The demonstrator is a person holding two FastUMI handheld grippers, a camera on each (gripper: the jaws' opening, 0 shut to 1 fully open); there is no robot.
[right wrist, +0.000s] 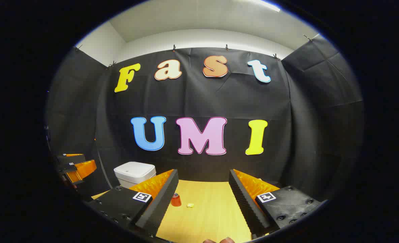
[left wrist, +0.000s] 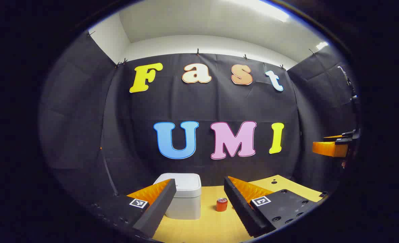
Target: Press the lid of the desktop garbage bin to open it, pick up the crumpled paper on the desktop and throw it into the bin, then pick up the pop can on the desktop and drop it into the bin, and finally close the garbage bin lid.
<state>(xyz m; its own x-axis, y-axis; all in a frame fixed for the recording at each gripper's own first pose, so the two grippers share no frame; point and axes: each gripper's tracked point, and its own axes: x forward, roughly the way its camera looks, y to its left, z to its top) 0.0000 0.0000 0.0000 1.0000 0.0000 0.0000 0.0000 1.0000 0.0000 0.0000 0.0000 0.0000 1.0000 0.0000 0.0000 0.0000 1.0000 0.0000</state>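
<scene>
Smooth matt plastic bin (left wrist: 185,195), glossy metal can (left wrist: 221,204), pale wood-grain desktop (right wrist: 206,209), matt cloth wall (left wrist: 219,108).

We found no legible text, brand or number on any object. The pop can (left wrist: 221,204) showed a red body with a pale mark too small to read. The garbage bin (left wrist: 185,195) bore no visible label. Each gripper carried small square black-and-white coded markers (left wrist: 138,203) beside its fingers; these were patterns, not readable characters.
</scene>
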